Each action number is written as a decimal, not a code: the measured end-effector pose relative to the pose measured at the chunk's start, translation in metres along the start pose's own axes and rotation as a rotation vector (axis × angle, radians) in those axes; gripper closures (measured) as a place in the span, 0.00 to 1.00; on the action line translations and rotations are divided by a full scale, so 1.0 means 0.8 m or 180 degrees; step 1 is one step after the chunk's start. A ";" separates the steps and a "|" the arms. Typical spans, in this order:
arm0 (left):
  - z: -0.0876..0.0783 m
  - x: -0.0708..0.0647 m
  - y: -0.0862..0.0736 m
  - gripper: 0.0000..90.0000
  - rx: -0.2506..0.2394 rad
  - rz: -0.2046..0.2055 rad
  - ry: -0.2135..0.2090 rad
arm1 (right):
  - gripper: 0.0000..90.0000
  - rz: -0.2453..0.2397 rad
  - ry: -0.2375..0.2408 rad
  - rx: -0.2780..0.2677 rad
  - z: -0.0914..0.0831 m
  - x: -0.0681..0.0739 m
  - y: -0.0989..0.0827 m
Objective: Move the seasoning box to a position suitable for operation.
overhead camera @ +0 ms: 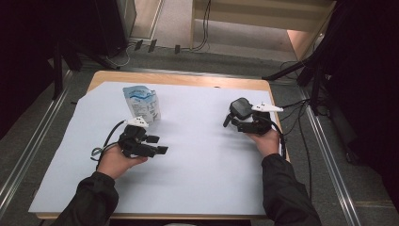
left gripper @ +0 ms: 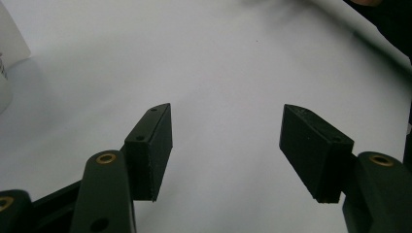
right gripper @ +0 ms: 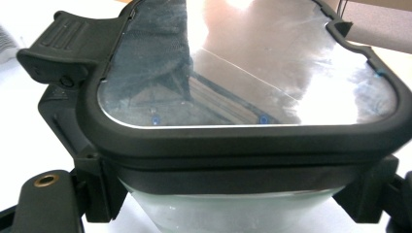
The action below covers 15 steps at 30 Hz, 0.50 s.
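Your right gripper (overhead camera: 235,118) holds the container; your left waits empty.

Your right gripper is clamped on the black-rimmed, clear-lidded plastic container (right gripper: 243,97) with a latch tab at one corner, its jaws pinching the body just under the rim, which likely keeps the lid and latch free to work. In the high view that container (overhead camera: 241,108) sits raised off the white paper-covered surface (overhead camera: 202,155) near its right edge. Your left gripper (overhead camera: 157,145) rests low near the left side with jaws apart and nothing between them, probably ready to help. The white-and-blue printed pouch (overhead camera: 141,103) stands upright just beyond it, untouched.
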<state>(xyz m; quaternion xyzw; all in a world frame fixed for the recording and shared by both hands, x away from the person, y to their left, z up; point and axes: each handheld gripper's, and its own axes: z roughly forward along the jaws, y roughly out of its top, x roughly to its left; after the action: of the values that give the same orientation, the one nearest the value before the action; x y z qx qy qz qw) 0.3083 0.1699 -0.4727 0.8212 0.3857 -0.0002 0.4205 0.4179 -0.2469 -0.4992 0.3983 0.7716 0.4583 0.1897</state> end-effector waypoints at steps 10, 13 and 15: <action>0.006 0.000 0.011 0.41 0.0043 0.0000 -0.0051 | 0.18 -0.0053 0.0102 -0.0007 -0.013 0.028 0.001; 0.008 0.001 0.014 0.42 0.0046 0.0025 -0.0075 | 0.18 -0.0075 0.0118 -0.0024 -0.015 0.037 0.001; 0.010 0.001 0.017 0.42 0.0055 0.0033 -0.0070 | 0.18 -0.0078 0.0154 -0.0046 -0.016 0.043 0.000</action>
<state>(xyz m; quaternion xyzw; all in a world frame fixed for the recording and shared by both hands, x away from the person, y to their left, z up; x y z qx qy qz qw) 0.3197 0.1603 -0.4688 0.8268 0.3768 -0.0103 0.4176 0.3886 -0.2269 -0.4898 0.3762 0.7774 0.4710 0.1794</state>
